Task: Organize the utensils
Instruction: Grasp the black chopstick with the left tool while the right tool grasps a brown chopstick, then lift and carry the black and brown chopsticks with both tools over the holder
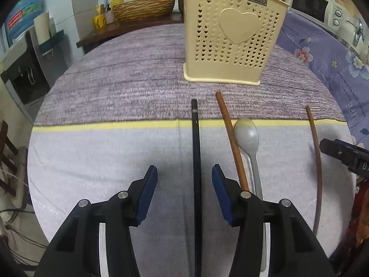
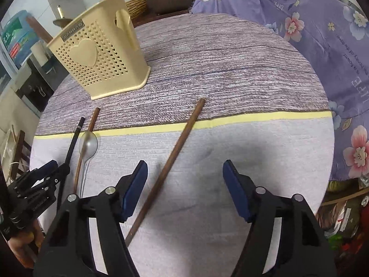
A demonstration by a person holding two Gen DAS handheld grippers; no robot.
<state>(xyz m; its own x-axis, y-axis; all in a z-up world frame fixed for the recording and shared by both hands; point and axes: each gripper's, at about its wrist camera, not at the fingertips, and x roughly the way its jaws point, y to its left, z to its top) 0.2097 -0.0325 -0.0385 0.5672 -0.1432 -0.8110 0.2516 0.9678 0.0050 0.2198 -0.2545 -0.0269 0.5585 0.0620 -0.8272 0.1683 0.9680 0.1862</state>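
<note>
Behind you: wicker basket (image 1: 144,8) | microwave (image 1: 310,5) | floral purple cloth (image 2: 322,37) | possibly a water dispenser (image 1: 23,69)

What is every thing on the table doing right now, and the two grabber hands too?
Cream holder: upright, with utensils poking out the top.
Black chopstick: flat on the cloth, between the open jaws of the left gripper.
Grey spoon: flat on the cloth.
Brown chopstick: flat beside the spoon.
Second brown chopstick: flat, between the jaws of the right gripper.
Right gripper: open, holding nothing.
</note>
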